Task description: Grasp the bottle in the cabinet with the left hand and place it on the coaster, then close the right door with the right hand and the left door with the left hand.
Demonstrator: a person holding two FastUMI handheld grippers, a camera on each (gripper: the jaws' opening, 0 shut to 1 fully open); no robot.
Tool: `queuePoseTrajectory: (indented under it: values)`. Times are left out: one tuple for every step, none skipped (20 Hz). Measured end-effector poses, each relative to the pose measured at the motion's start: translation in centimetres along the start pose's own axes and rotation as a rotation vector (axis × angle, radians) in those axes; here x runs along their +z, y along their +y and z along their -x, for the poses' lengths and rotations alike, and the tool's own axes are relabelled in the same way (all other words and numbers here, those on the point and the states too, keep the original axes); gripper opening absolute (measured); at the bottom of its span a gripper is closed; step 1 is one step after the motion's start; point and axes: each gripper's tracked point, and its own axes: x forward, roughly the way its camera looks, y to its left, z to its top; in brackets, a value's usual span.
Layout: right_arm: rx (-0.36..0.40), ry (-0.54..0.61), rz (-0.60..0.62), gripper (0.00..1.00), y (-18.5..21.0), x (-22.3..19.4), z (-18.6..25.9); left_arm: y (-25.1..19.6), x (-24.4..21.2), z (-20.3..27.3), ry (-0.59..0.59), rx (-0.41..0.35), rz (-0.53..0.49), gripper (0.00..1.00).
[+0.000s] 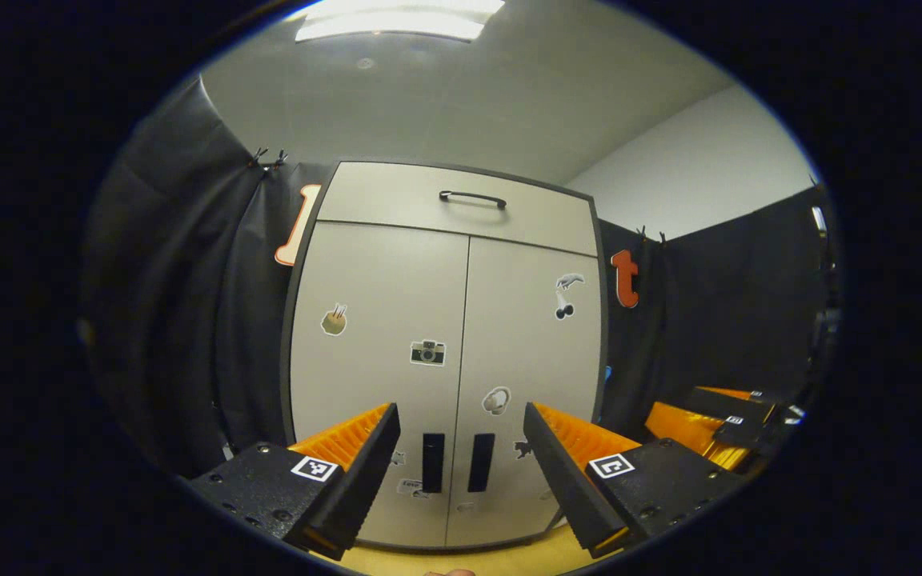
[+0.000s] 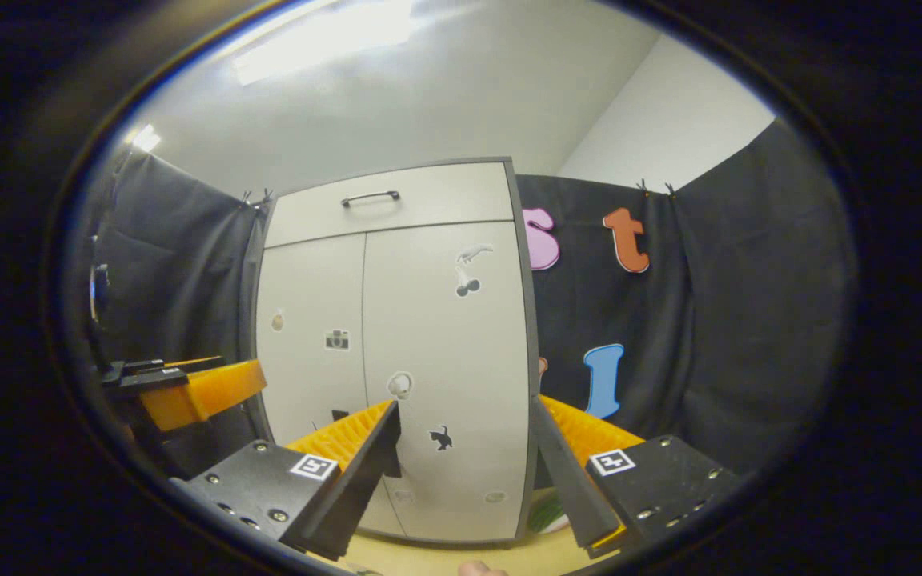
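I found the cabinet (image 1: 449, 352) standing upright on the pale wooden tabletop (image 1: 509, 560), both doors shut flush. The left door (image 1: 381, 360) and right door (image 1: 533, 360) met at a straight centre seam, with two dark recessed pulls (image 1: 457, 462) side by side near the bottom. A drawer front (image 1: 461, 204) with a dark bar handle (image 1: 473, 197) ran across the top. Small stickers were scattered over both doors.

The bottle could not be located from either view; with the doors shut, I could not tell whether it was inside. At the cabinet's lower right corner, in the right gripper view, a green-edged object (image 2: 547, 516) lay on the tabletop, too far hidden behind a finger to identify.

The left gripper (image 1: 461, 472) faced the door seam squarely, its fingers spread wide apart and holding nothing. The right gripper (image 2: 465, 472) was likewise wide open and empty, aimed at the right door's lower half. Each gripper appeared at the edge of the other's view, well apart from the cabinet.

Black cloth (image 2: 709, 320) hung behind and on both sides of the cabinet, clipped at its upper edge. Above it I noted a plain white wall (image 1: 693, 176) and a white ceiling with a lit panel light (image 1: 397, 20).
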Motion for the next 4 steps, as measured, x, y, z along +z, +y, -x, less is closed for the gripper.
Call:
queuePoseTrajectory:
  values:
    - [0.007,-0.006,0.004,0.99,0.3,0.5,0.6,0.4,0.4,0.5,-0.003,0.009,0.002,0.98]
    - [0.013,-0.016,0.007,0.99,0.5,1.0,1.2,1.0,0.8,1.1,-0.008,0.021,-0.011,0.98]
    - [0.017,-0.02,0.008,0.99,0.7,1.4,1.5,1.5,1.0,1.7,-0.009,0.04,-0.024,0.98]
    - [0.021,-0.019,0.005,0.98,1.0,1.4,1.7,1.9,1.1,2.0,-0.01,0.051,-0.035,0.98]
